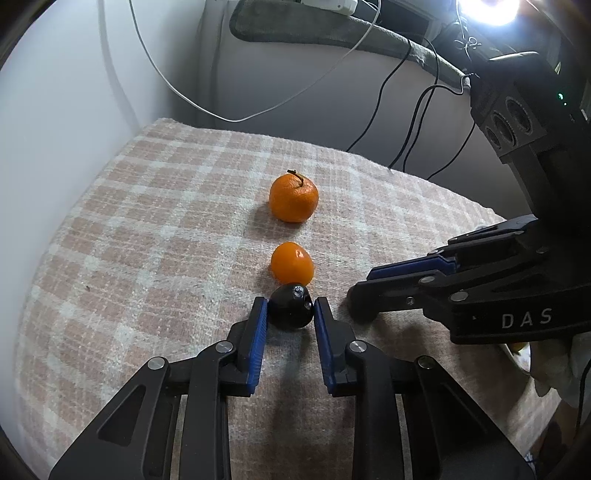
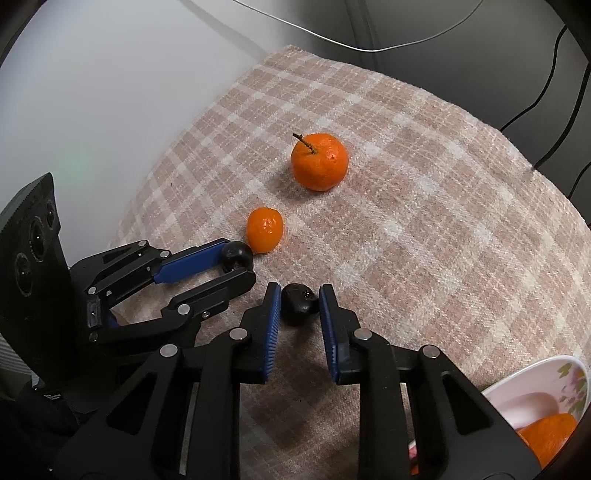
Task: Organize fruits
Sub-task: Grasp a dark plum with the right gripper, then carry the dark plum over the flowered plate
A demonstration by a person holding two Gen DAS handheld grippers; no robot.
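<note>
Two dark, glossy small fruits lie on the checked cloth (image 1: pixel 147 229). My left gripper (image 1: pixel 290 304) is shut on one dark fruit (image 1: pixel 290 312), which touches a small mandarin (image 1: pixel 291 264) just beyond it. Farther back sits a larger mandarin with a stem (image 1: pixel 293 199). In the right wrist view my right gripper (image 2: pixel 299 295) is shut on the other dark fruit (image 2: pixel 297 304). The left gripper (image 2: pixel 238 260) shows there at the left, with its dark fruit (image 2: pixel 236 253) against the small mandarin (image 2: pixel 265 229). The stemmed mandarin (image 2: pixel 319 162) lies behind. In the left wrist view the right gripper (image 1: pixel 362 286) hides its own fruit.
A white flowered bowl (image 2: pixel 535 373) at the near right corner holds an orange fruit (image 2: pixel 550 432). The cloth (image 2: pixel 424 221) drops off at its far and left edges. Behind hang white and black cables (image 1: pixel 413 122), a grey wall and a bright lamp (image 1: pixel 487 11).
</note>
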